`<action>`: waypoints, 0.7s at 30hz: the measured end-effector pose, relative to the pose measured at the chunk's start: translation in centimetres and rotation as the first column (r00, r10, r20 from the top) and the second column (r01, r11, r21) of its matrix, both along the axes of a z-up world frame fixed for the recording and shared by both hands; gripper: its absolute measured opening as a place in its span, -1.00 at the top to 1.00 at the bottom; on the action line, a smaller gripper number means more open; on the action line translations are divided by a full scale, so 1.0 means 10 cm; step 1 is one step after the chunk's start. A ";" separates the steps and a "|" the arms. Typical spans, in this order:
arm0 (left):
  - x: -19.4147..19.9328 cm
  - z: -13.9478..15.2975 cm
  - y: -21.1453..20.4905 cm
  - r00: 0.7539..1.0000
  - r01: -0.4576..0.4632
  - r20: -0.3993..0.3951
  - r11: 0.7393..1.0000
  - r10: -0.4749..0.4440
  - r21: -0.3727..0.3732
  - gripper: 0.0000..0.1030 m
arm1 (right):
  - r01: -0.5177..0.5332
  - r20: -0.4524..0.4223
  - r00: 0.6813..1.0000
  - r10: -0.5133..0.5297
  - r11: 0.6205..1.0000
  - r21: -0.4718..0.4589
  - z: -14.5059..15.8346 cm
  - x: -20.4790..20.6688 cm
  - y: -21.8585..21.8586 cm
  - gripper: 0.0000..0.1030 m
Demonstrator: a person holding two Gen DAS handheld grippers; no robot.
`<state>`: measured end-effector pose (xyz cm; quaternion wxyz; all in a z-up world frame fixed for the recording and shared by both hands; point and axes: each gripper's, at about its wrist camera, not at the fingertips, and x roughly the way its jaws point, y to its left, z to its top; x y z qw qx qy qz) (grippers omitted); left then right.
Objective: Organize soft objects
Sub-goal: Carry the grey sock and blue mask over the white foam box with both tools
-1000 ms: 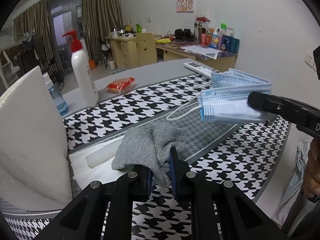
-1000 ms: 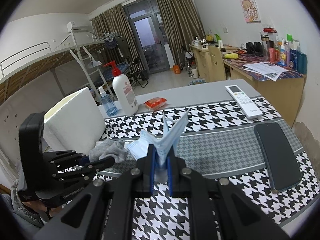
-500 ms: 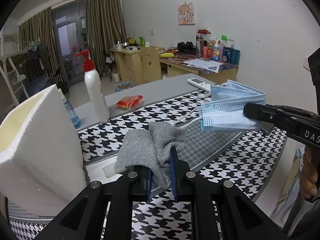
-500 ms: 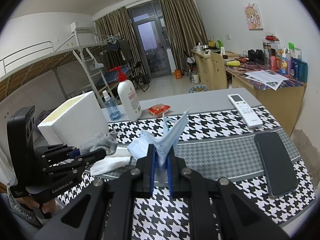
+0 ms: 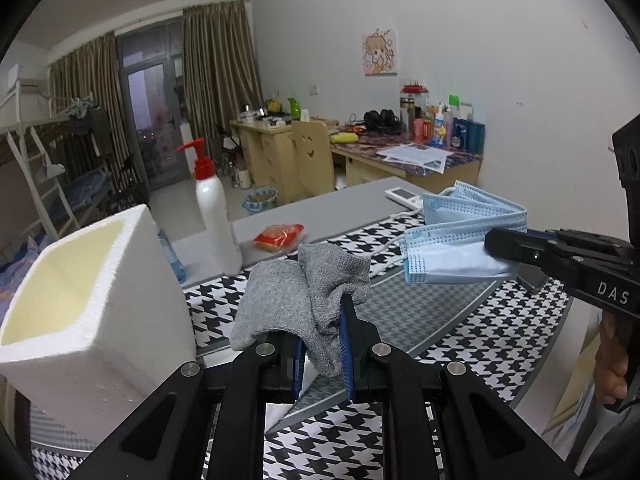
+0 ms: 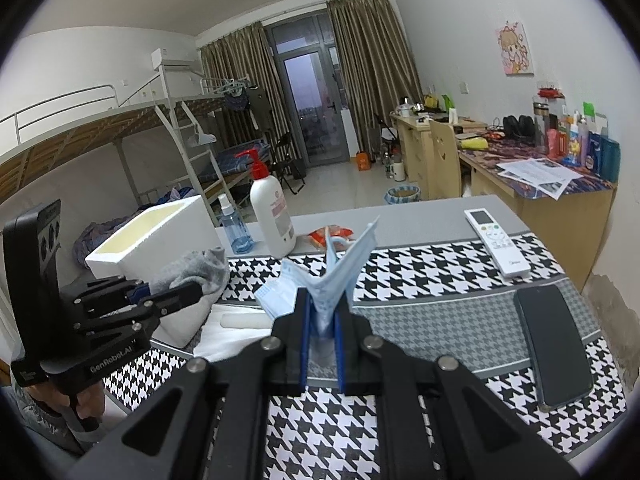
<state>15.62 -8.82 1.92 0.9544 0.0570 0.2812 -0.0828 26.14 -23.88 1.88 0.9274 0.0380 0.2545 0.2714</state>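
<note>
A grey knitted sock (image 5: 304, 296) hangs bunched in my left gripper (image 5: 322, 322), which is shut on it above the houndstooth tablecloth. From the right wrist view the sock (image 6: 194, 270) and left gripper (image 6: 188, 292) sit beside the white foam box (image 6: 160, 236). Blue face masks (image 6: 340, 276) are pinched upright in my right gripper (image 6: 323, 312), shut on them. The left wrist view shows those masks (image 5: 456, 240) held in the air at right by the right gripper (image 5: 494, 246). The open foam box (image 5: 80, 288) stands at left, its opening tilted toward me.
A white pump bottle (image 6: 272, 216), a small blue spray bottle (image 6: 234, 228) and a red snack packet (image 6: 330, 234) stand at the table's far side. A white remote (image 6: 496, 240) and a dark phone (image 6: 554, 344) lie at right. White tissue (image 6: 230, 328) lies by the box.
My left gripper has risen with the sock, so the foam box's opening now shows beside it. The right gripper still holds the masks in about the same place.
</note>
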 end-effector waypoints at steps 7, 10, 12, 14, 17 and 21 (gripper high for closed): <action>-0.04 0.09 0.08 1.000 -0.017 0.025 1.000 0.017 -0.003 0.69 | -0.016 0.022 1.000 0.016 1.000 -0.009 0.06 -0.03 0.09 0.73; -0.06 0.14 0.11 0.999 -0.023 0.039 1.000 0.023 -0.004 0.69 | -0.021 0.030 0.999 0.022 1.000 -0.014 0.08 -0.02 0.13 0.73; -0.08 0.16 0.13 0.999 -0.027 0.047 1.000 0.027 -0.005 0.69 | -0.024 0.033 0.999 0.025 1.000 -0.017 0.09 -0.03 0.15 0.73; -0.10 0.19 0.15 0.998 -0.033 0.056 0.999 0.033 -0.005 0.69 | -0.030 0.038 0.999 0.030 0.999 -0.017 0.11 -0.03 0.17 0.73; -0.12 0.24 0.19 0.997 -0.037 0.068 0.999 0.037 -0.007 0.69 | -0.035 0.046 0.998 0.035 0.999 -0.015 0.13 -0.03 0.19 0.73; -0.13 0.32 0.23 0.996 -0.044 0.083 0.999 0.045 -0.012 0.69 | -0.032 0.050 0.998 0.032 0.999 -0.010 0.18 -0.01 0.21 0.73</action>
